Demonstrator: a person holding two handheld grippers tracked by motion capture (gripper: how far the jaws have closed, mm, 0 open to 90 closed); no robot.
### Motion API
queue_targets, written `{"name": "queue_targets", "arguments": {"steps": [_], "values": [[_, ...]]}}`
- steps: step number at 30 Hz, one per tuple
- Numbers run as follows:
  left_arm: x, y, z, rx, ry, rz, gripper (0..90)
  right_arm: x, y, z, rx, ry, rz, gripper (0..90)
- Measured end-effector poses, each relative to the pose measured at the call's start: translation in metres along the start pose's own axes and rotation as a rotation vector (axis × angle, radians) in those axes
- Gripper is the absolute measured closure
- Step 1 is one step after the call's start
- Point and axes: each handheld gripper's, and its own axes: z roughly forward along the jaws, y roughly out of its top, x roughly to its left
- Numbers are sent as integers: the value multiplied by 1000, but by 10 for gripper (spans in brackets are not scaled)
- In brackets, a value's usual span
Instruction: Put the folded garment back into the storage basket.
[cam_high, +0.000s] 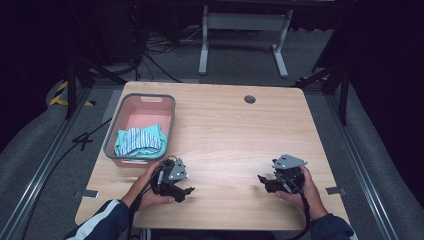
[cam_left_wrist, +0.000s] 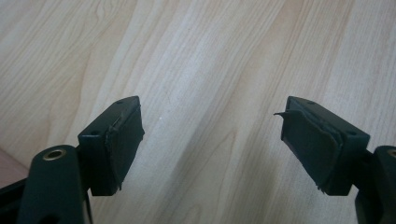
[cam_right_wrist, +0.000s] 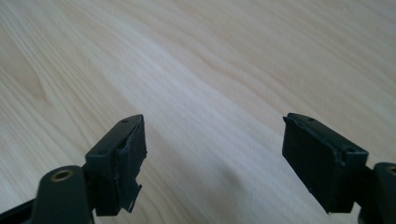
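A pink basket with a grey rim (cam_high: 116, 124) stands at the table's left side. A teal and white striped cloth (cam_high: 139, 140) lies bunched in its near end. My left gripper (cam_high: 186, 192) rests low over the wood just right of the basket's near corner, held in a hand, jaws wide apart with nothing between them (cam_left_wrist: 212, 140). My right gripper (cam_high: 263, 181) sits near the front right of the table, also open over bare wood (cam_right_wrist: 212, 149). The two grippers point toward each other across the table's front.
The wooden table (cam_high: 225, 130) has a round cable hole (cam_high: 250, 99) near its far edge. Small metal brackets (cam_high: 90, 194) stick out at its front sides. Beyond the table are a white desk frame (cam_high: 245, 30) and cables on a grey floor.
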Motion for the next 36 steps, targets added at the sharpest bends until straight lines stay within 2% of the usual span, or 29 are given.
{"name": "queue_targets", "arguments": {"steps": [1,3,4,6,7,10,12,14,15,17,31,36], "values": [[0,-1,1,0,1,-1,211,-1,-6,-1,6,-2,6,220],[-1,-5,5,-12,-12,-28,206,-4,-17,-4,3,-11,8,213],[0,-7,6,-18,-23,-40,203,-7,-24,-6,-7,-15,26,213],[-1,-10,10,-19,-32,-53,199,-14,-35,-10,-40,21,116,214],[-1,-12,11,-15,-40,-61,194,-17,-41,-11,-43,19,142,215],[0,-16,15,-14,-55,-76,181,-22,-51,-11,-40,18,159,215],[1,-19,16,-32,-75,-93,175,-28,-59,-12,-36,22,200,208],[1,-20,16,-41,-63,-73,164,-33,-61,-15,-55,-4,225,215],[1,-22,17,-55,-66,-88,157,-35,-62,-14,-23,-13,230,209],[3,-27,20,-86,-87,-140,150,-35,-62,-13,-23,-13,226,199],[2,-27,19,-83,-74,-151,137,-35,-62,-13,-23,-15,224,193],[2,-27,19,-83,-73,-150,136,-36,-61,-12,-17,-23,236,166]]}}
